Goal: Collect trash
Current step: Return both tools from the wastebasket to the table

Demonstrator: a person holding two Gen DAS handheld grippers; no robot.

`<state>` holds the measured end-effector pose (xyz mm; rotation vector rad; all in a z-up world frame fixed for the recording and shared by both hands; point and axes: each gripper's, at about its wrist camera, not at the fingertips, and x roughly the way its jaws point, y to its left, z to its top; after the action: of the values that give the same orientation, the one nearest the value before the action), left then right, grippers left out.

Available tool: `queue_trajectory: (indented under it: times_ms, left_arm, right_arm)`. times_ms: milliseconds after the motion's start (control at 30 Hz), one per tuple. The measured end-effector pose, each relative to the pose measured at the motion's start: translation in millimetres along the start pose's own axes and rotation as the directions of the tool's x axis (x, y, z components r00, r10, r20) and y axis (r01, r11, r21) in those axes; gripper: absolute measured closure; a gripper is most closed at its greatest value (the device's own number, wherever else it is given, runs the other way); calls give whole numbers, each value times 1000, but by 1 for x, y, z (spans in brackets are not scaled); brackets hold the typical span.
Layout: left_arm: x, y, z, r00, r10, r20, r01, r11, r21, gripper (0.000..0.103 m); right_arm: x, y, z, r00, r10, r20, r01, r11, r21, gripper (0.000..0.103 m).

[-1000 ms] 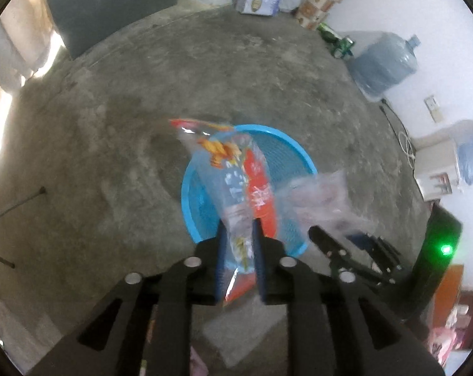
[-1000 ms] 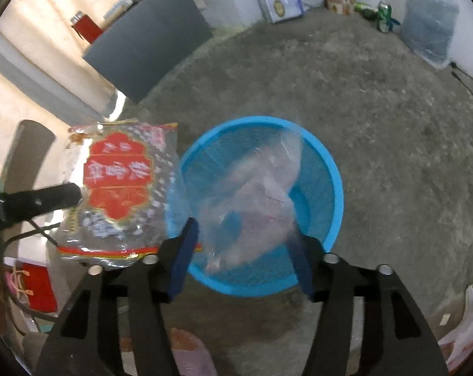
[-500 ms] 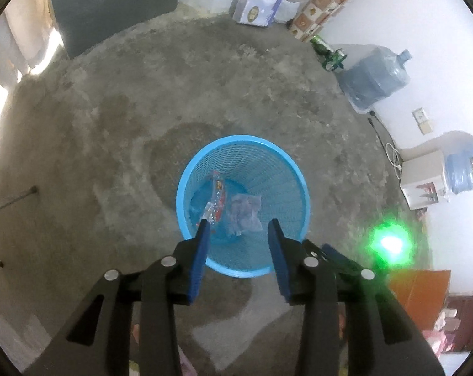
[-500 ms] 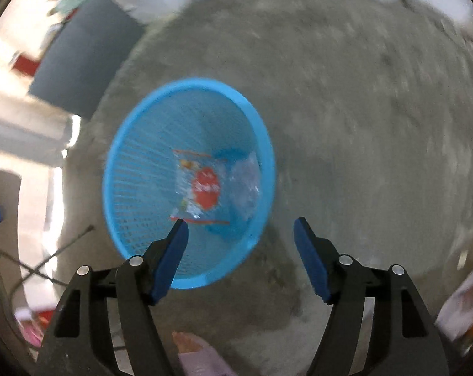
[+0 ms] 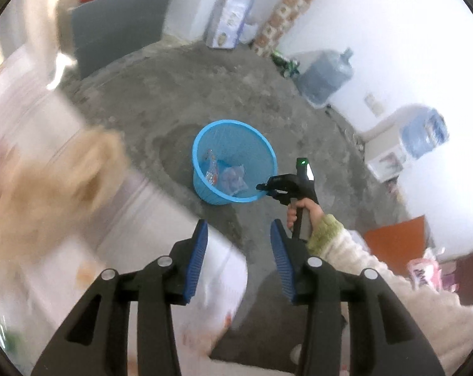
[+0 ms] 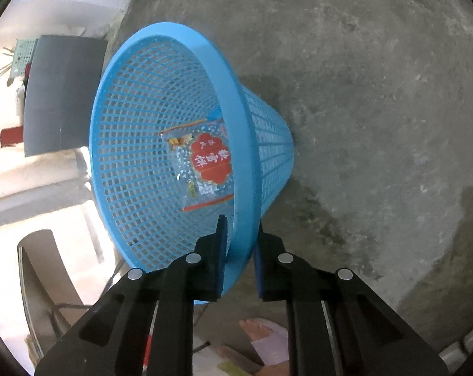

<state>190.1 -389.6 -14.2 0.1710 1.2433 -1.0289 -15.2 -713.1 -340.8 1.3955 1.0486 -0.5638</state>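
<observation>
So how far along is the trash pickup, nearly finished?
Two wrappers, a red-labelled packet and a clear bag, already lie in the blue basket. The right gripper is clamped on the basket's rim; the left gripper is empty, jaws opening. Whether more trash remains is unclear; the left wrist view is too blurred.

Snack bag in the blue basket: a red label with white Chinese signs, too small and tilted for me to read.
Tall box by the far wall: a round picture and some print, all blurred.
Anything else: no words or numbers I can read.
</observation>
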Motion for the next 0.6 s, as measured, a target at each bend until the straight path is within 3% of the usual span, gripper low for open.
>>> queue_trajectory:
  times_ms: [200, 600]
  left_arm:
    - [-44, 34, -72, 991, 36, 132, -15, 988, -155, 63]
    - [-85, 56, -140, 976, 99, 195, -50, 970, -239, 63]
  right_arm:
    - [-9, -23, -16, 997, -9, -80, 8, 1000, -8, 91]
    - [-65, -81, -45, 992, -88, -95, 87, 996, -13, 92]
